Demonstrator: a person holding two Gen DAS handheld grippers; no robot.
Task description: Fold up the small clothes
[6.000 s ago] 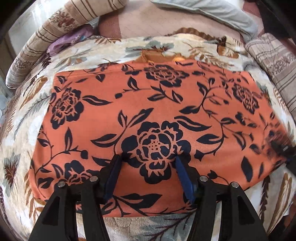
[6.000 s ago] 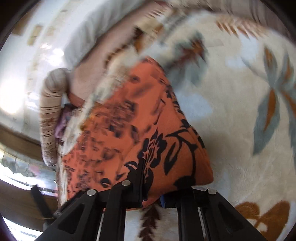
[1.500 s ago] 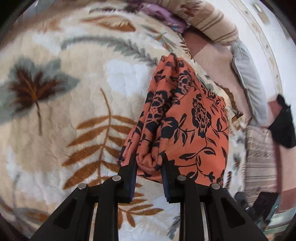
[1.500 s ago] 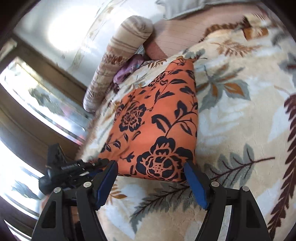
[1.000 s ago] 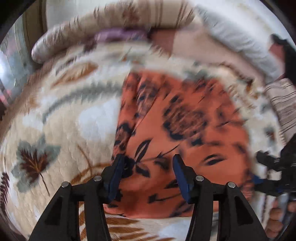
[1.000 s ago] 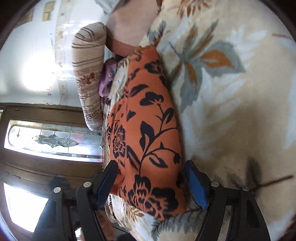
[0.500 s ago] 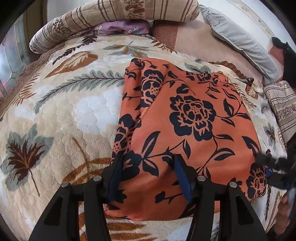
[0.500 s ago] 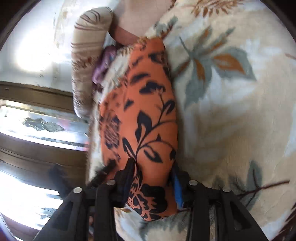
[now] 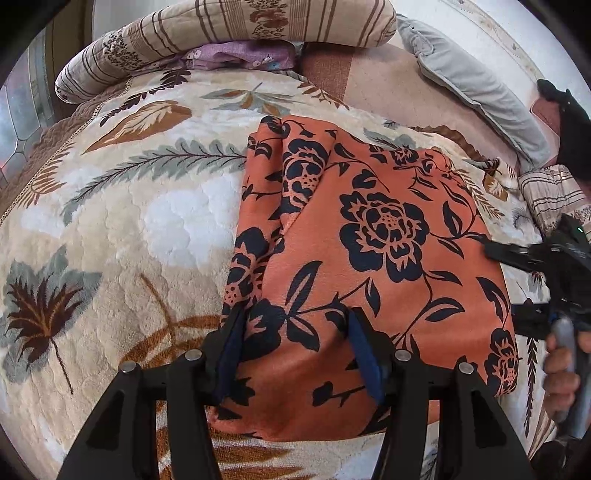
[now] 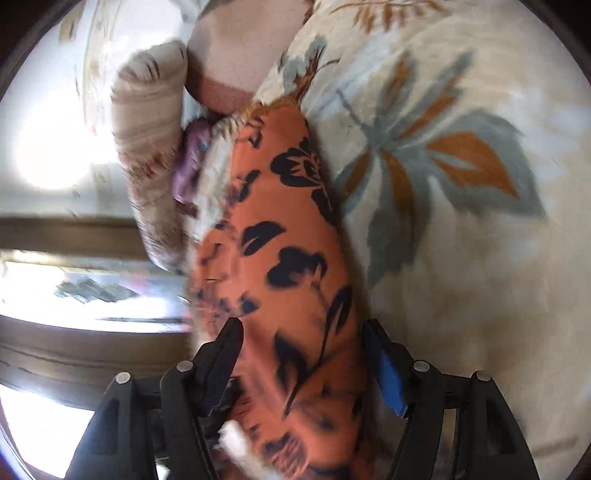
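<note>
The folded orange floral garment (image 9: 369, 258) is laid on the leaf-patterned bed blanket (image 9: 122, 229). The left gripper (image 9: 295, 343) is spread over its near edge, unpinched. The right gripper (image 10: 306, 362), its jaws having just reopened slightly, straddles the side edge; whether it pinches cannot be told, and layers could be dragged apart.

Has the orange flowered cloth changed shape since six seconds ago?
Yes. The orange flowered cloth lay spread wide across the leaf-patterned blanket; now it is folded narrower, baring the blanket on its left in the left wrist view.

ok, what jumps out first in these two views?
The orange floral garment, folded in the middle of the cream leaf-print blanket. The left gripper straddles its near edge, the right gripper its right end. Behind: a striped bolster.
</note>
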